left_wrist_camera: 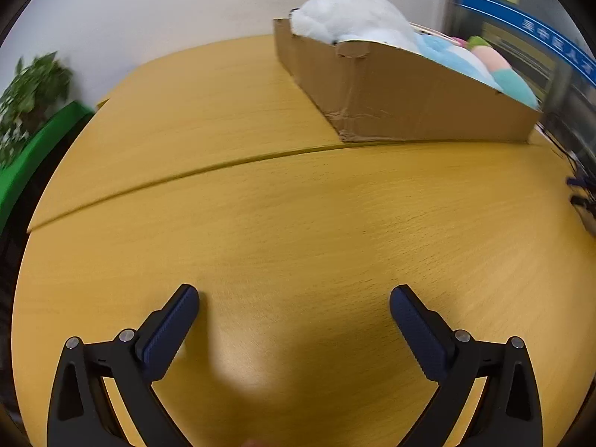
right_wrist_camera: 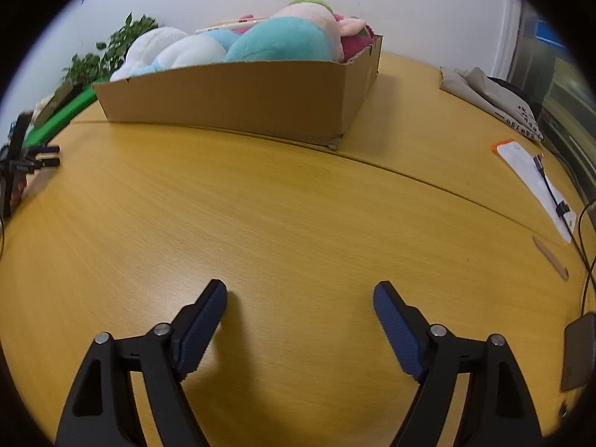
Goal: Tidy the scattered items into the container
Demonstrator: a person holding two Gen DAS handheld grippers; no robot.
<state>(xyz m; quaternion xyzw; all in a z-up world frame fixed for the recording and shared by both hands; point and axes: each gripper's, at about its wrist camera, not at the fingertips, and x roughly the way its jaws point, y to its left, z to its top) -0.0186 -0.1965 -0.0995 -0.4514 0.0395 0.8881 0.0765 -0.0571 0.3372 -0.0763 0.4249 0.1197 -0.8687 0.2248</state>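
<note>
A shallow cardboard box (left_wrist_camera: 391, 93) stands on the wooden table at the far right of the left wrist view, and in the upper middle of the right wrist view (right_wrist_camera: 242, 97). It is full of plush toys: a white one (left_wrist_camera: 346, 15), a light blue one (left_wrist_camera: 458, 57) and a pink and teal one (left_wrist_camera: 503, 70); the teal plush (right_wrist_camera: 283, 41) and a red-pink plush (right_wrist_camera: 354, 41) show in the right wrist view. My left gripper (left_wrist_camera: 294, 298) is open and empty over bare table. My right gripper (right_wrist_camera: 300, 292) is open and empty, well short of the box.
A potted plant (left_wrist_camera: 29, 100) and a green surface (left_wrist_camera: 33, 149) lie beyond the table's left edge. At the right are a folded grey cloth (right_wrist_camera: 488, 93), a white sheet with a cable (right_wrist_camera: 536, 182), a wooden stick (right_wrist_camera: 551, 257) and a phone (right_wrist_camera: 577, 350). A black device (right_wrist_camera: 22, 164) stands at the left edge.
</note>
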